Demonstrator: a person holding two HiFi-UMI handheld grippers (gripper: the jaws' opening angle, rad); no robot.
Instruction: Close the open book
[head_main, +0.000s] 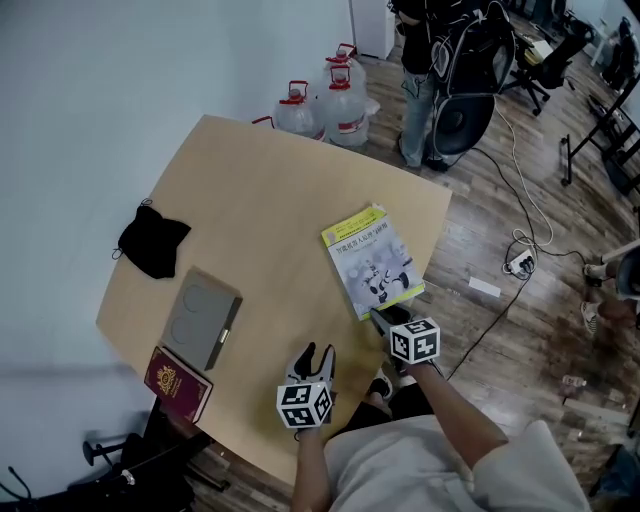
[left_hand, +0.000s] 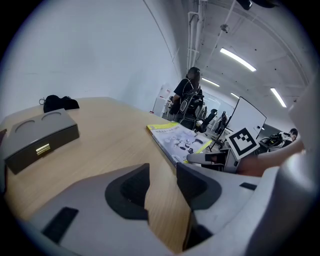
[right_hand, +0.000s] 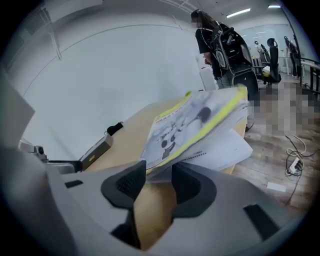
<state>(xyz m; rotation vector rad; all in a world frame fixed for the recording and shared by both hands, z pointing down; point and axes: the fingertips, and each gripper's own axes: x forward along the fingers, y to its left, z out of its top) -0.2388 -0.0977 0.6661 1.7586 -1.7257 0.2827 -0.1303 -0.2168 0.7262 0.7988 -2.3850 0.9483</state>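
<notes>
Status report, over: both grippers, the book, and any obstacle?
Left gripper open, empty, above the table. Right gripper open, corner of the book between its fingers. Cover up, not fully flat. Nothing lies on it.

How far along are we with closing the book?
Mostly done: the book lies cover-up on the table. In hand: the right gripper sits at its near corner, jaws apart, cover raised off the pages in its view. Left to do: press it flat. The left gripper hovers open.

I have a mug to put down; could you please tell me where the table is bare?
Bare: the far table beyond book and black pouch, and the strip between book and grey box. Crowded: pouch, box and red booklet along the left.
</notes>
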